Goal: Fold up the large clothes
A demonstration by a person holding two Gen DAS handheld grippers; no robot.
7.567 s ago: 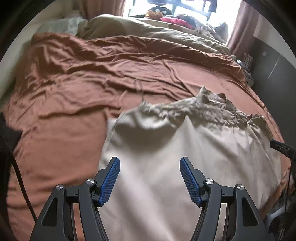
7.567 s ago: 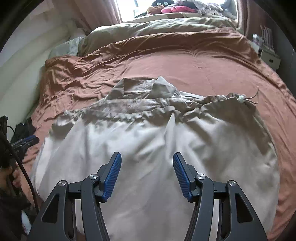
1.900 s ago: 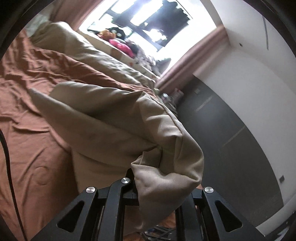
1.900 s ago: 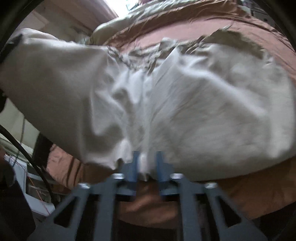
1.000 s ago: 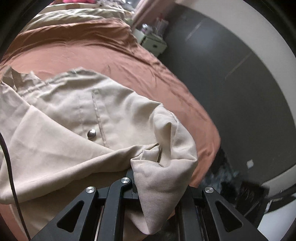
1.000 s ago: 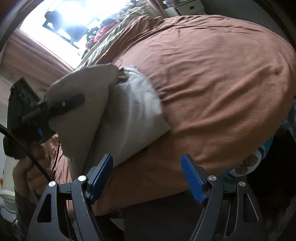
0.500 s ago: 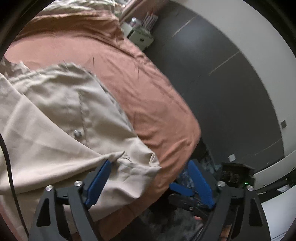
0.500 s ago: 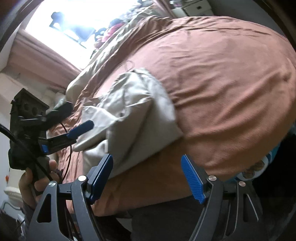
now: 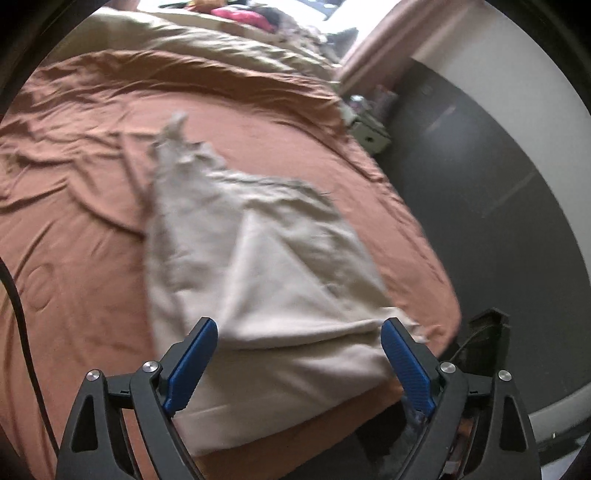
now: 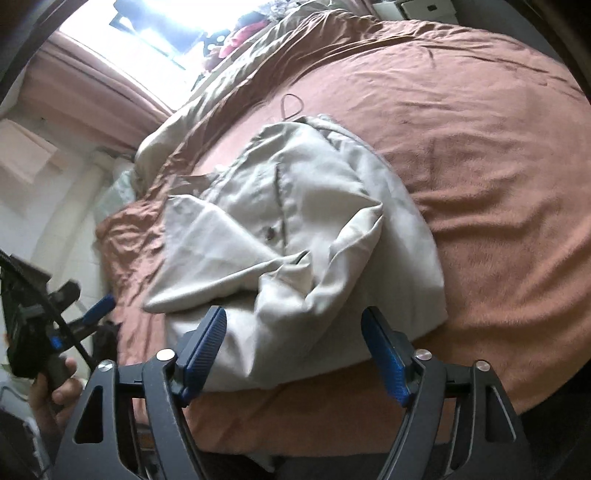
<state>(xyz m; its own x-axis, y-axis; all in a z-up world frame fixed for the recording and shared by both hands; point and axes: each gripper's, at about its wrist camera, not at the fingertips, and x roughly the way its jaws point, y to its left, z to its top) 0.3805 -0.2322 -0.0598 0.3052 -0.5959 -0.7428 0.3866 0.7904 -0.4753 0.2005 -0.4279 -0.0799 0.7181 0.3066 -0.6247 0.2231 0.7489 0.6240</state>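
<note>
While folded over itself on the rust-brown bed cover (image 9: 92, 229), near the bed's foot edge, lies crumpled, with one beige flap thrown across the snap-buttoned panel: beige garment (image 9: 266, 280), also seen from the other side (image 10: 295, 236). Left claw (image 9: 299, 365) spread wide and opening, blue pads (image 9: 190, 360) clear of the cloth, nothing pinched; right claw (image 10: 293, 354) spread but closing, pads framing the garment's near edge without pressing it. Left hand (image 10: 51, 391) at the bed's side, gripping the left claw's handle; pale duvet (image 9: 207, 40) heaped at the far end under the bright window (image 10: 155, 26).
</note>
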